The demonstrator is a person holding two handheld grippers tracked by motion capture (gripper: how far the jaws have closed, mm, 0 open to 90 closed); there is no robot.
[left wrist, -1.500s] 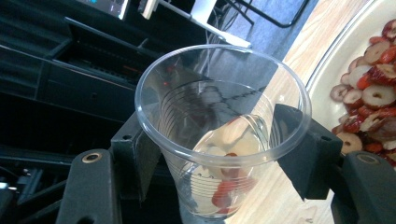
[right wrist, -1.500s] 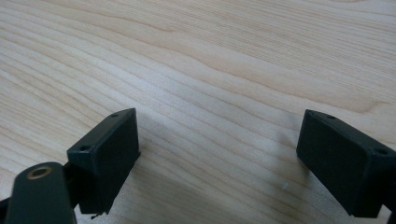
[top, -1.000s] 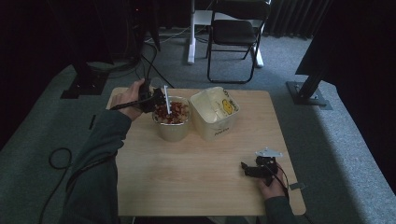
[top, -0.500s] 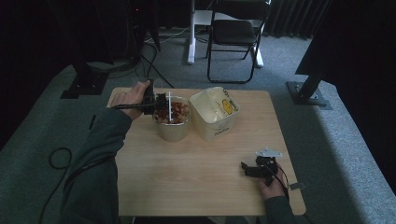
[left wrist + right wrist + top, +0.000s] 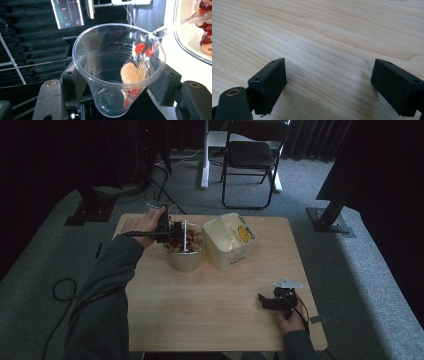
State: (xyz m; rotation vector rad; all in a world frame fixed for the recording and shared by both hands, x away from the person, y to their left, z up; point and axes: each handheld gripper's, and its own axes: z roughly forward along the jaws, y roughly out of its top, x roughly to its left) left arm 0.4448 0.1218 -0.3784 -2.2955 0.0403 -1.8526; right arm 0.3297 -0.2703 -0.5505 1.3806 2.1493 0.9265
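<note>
My left gripper (image 5: 169, 230) is shut on a clear plastic cup (image 5: 117, 72), its jaws pressing both sides. The cup lies tilted on its side, mouth toward the camera, with red pieces (image 5: 140, 48) and a pale piece (image 5: 129, 73) inside. In the high view the cup (image 5: 185, 237) hangs at the left rim of a round cream tub (image 5: 186, 259) heaped with red and pale bits (image 5: 192, 240). That tub's rim (image 5: 190, 47) shows at the right of the left gripper view. My right gripper (image 5: 272, 301) rests open on the bare wooden table (image 5: 332, 32), nothing between its jaws.
A square cream container (image 5: 231, 242) with a yellow face inside stands just right of the round tub. The table (image 5: 210, 320) has free room across its front half. Behind the table stand a black chair (image 5: 250, 155) and stand bases (image 5: 330, 222) on grey carpet.
The left gripper has carried the cup a little to the right, over the round tub's rim, and tipped it. The right gripper has stayed put.
</note>
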